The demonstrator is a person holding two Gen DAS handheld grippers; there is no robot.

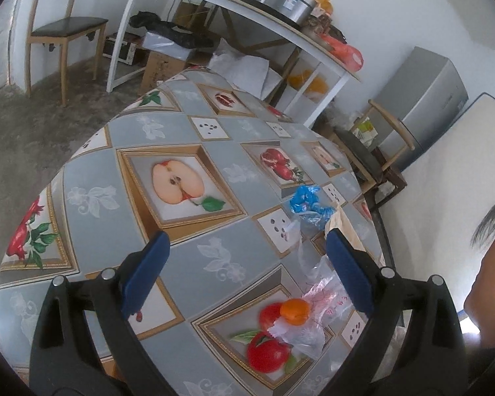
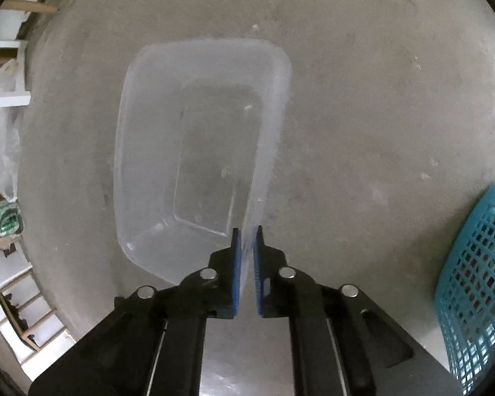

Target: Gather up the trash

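Right gripper [image 2: 246, 236] is pinching the clear tub's [image 2: 194, 151] wall over the floor, basket [image 2: 475, 283] close by for dropping. Left gripper [image 1: 247, 254] is hovering wide open over the table [image 1: 115, 178], facing blue wrapper [image 1: 308, 203] and plastic bags [image 1: 316, 300].

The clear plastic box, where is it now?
In the right wrist view, the clear plastic box is at centre, over the concrete floor, its right rim pinched by the right gripper; the blue basket stands to its right.

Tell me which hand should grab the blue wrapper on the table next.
Left: its gripper hovers open over the table with the blue wrapper just ahead. The right gripper is shut on a clear container.
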